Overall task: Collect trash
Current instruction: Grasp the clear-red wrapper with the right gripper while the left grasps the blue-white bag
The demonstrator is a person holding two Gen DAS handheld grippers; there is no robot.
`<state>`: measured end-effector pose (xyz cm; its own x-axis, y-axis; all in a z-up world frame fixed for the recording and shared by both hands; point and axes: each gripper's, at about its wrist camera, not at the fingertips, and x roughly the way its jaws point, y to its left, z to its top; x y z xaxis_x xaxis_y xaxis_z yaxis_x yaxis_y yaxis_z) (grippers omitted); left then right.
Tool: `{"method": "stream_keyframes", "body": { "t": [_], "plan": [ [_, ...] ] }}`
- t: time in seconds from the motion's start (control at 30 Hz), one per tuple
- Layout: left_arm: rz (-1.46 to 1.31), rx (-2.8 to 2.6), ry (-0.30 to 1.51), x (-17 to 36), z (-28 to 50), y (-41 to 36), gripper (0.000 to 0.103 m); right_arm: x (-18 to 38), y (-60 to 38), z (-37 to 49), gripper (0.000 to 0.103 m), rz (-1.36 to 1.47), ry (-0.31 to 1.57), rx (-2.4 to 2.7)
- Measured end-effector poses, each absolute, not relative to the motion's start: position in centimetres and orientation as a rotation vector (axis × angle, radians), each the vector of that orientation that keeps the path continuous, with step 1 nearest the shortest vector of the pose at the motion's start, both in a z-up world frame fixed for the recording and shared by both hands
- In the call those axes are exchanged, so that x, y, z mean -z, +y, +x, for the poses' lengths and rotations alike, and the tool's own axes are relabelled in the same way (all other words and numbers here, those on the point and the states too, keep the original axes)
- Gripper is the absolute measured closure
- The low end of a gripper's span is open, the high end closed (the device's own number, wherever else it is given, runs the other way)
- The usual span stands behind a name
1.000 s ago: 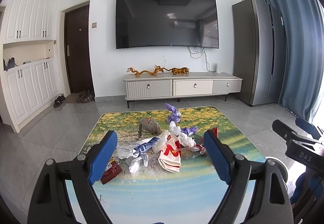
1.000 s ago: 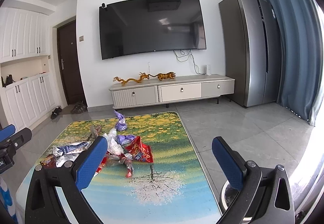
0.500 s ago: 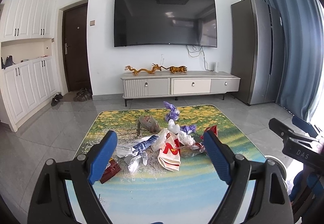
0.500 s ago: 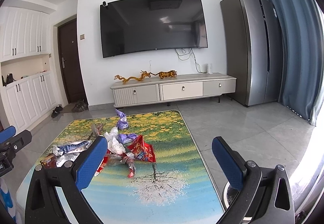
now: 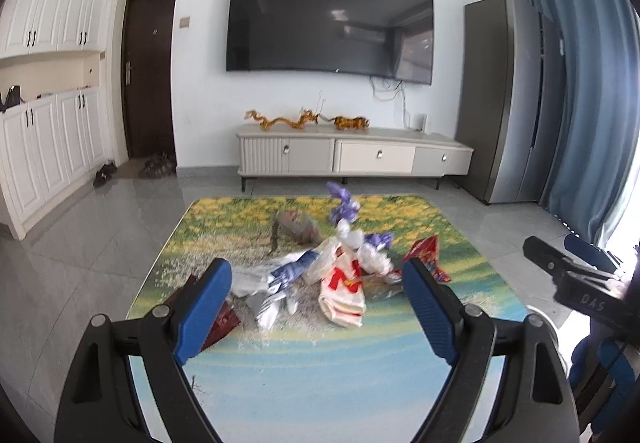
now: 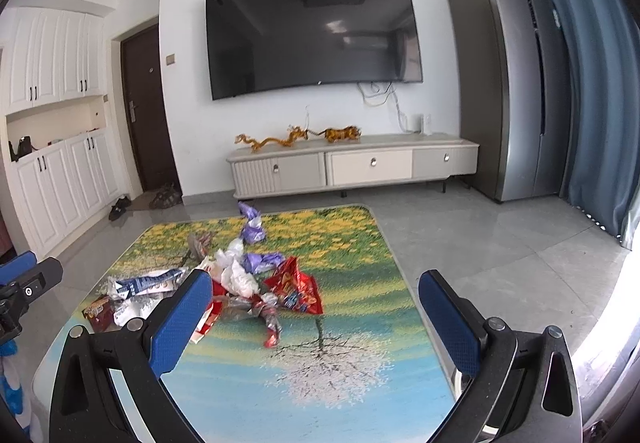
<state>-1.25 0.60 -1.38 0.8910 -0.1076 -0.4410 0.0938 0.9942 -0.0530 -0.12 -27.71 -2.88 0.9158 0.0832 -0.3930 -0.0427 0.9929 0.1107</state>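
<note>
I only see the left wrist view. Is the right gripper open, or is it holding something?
Observer: The right gripper is open, with nothing between its fingers.
Operator: Something dark is half hidden low on my left. What is it?
Observer: A brown wrapper, lying flat on the table at the left end of the trash.
Operator: And the red thing on my right?
Observer: A red snack bag. The right wrist view shows it whole, on the side of the trash nearest the right gripper.

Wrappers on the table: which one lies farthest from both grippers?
The purple wrapper at the pile's far end, alone on the yellow part of the table; the others cluster nearer.
</note>
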Motion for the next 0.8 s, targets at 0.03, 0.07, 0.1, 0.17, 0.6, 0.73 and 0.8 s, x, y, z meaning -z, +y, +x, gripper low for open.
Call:
{"method": "stream_keyframes", "body": {
  "t": [0.03, 0.07, 0.1, 0.17, 0.6, 0.73, 0.8],
  "plan": [
    [-0.035, 0.099, 0.481, 2.0, -0.9, 1.1, 0.016, 3.1, -27.6, 0.1, 0.0, 0.105, 0.418, -0.076],
    [-0.039, 0.094, 0.498, 2.5, -0.6, 1.5, 0.016, 3.4, -27.5, 0.4, 0.0, 0.111, 0.434, -0.092],
    [-0.042, 0.092, 0.517, 3.0, -0.3, 1.8, 0.016, 3.8, -27.3, 1.0, 0.0, 0.116, 0.46, -0.122],
    [-0.047, 0.097, 0.55, 3.9, 0.3, 2.6, 0.016, 4.4, -26.8, 1.7, 0.002, 0.12, 0.494, -0.166],
    [-0.087, 0.221, 0.699, 6.2, 5.8, 5.1, 0.018, 11.0, -23.3, 10.5, 0.051, 0.11, 0.805, -0.412],
    [0.009, 0.246, 0.73, 6.1, 8.8, 4.5, 0.018, 12.2, -23.4, 12.4, 0.051, 0.111, 0.839, -0.413],
    [0.057, 0.247, 0.757, 6.5, 10.3, 3.9, 0.018, 12.7, -23.4, 13.0, 0.051, 0.115, 0.852, -0.421]
  ]
}}
